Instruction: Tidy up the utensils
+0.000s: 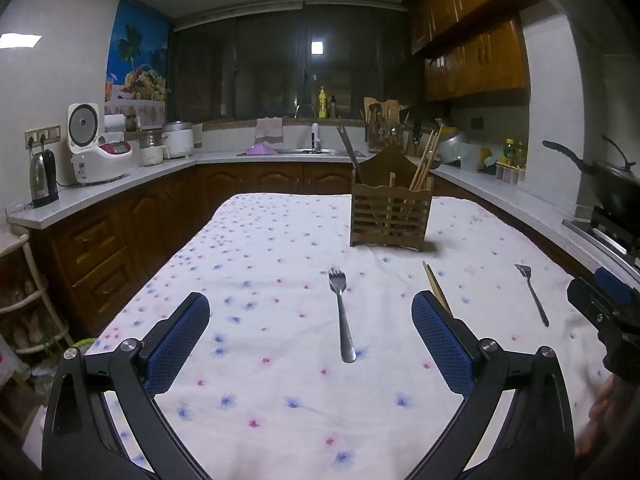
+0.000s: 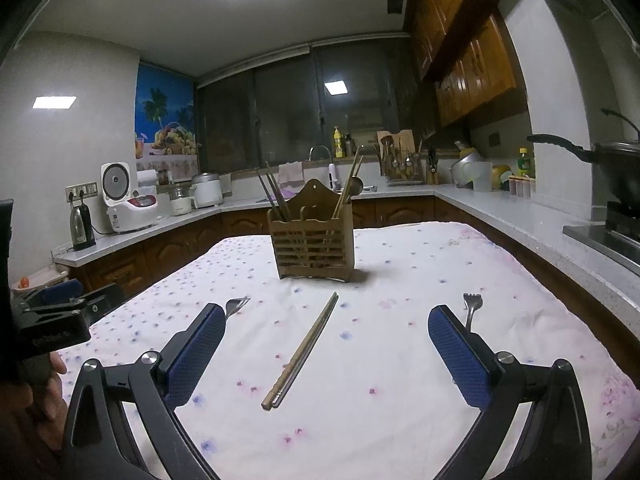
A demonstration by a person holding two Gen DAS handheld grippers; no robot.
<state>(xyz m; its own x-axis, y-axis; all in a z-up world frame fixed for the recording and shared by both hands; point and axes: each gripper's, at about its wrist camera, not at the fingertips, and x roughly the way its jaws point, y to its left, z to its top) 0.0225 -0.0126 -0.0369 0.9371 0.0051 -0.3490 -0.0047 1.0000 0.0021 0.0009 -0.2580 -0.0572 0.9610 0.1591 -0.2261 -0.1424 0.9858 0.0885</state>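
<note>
Before the slatted wooden utensil caddy (image 2: 311,239), both blue-padded grippers, left (image 1: 311,344) and right (image 2: 327,354), are hovering spread wide over steel forks (image 1: 341,316) and paired wooden chopsticks (image 2: 301,352).

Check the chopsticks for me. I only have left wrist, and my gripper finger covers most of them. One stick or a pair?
Observer: A pair. The light wooden chopsticks lie side by side on the floral tablecloth, thin ends toward the slatted wooden utensil holder.
Operator: Right gripper state? I only see its edge.
Observer: The right gripper is open and empty, above the cloth, with the chopsticks lying roughly midway between its fingers.
</note>
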